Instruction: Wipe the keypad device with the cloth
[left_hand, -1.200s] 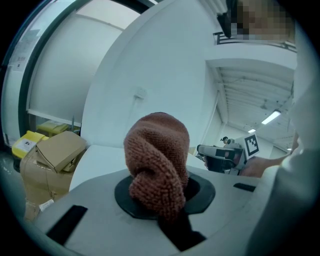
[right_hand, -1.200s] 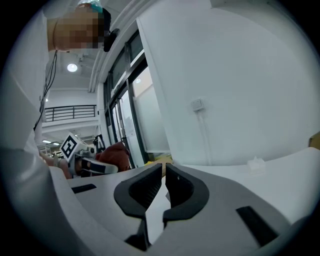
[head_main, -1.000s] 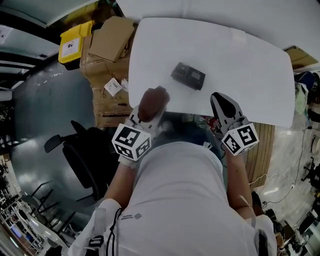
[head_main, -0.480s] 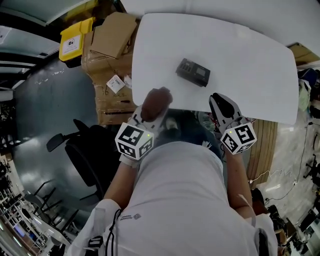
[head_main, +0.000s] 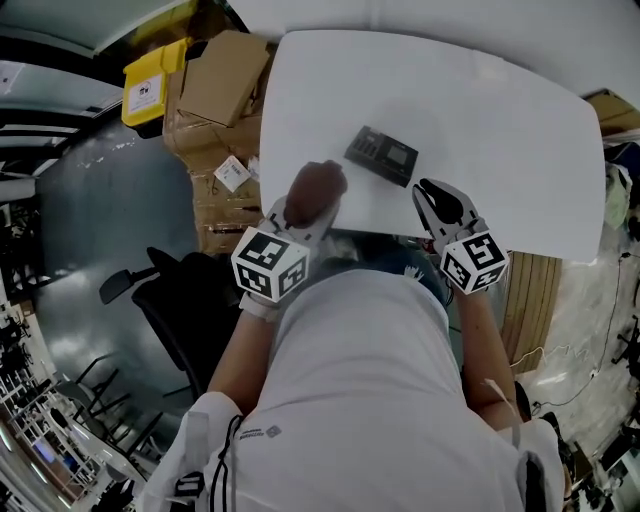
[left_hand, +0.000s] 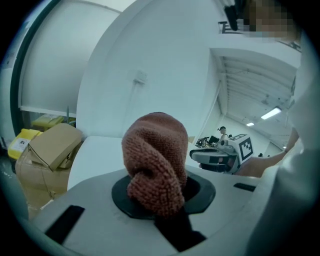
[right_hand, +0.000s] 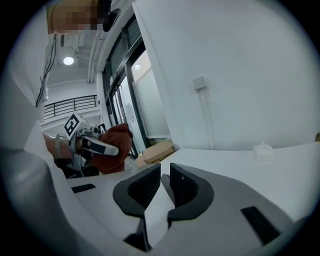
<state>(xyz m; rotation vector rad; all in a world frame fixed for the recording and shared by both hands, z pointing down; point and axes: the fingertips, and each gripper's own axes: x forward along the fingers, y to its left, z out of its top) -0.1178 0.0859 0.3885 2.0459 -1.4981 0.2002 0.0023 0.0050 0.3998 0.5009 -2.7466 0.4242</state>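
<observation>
Table (head_main: 500, 120) white w/ keypad device (head_main: 381, 156) on it, cardboard boxes (head_main: 222, 78) beside.

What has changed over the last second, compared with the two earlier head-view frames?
Both grippers have edged forward over the table's near edge, closing in on the keypad device: the left gripper with the cloth on one side, the right gripper on the other. Nothing was grasped or released. Unchanged: the cloth stays clamped in the left jaws, the right jaws stay shut and empty, and the device lies untouched.
</observation>
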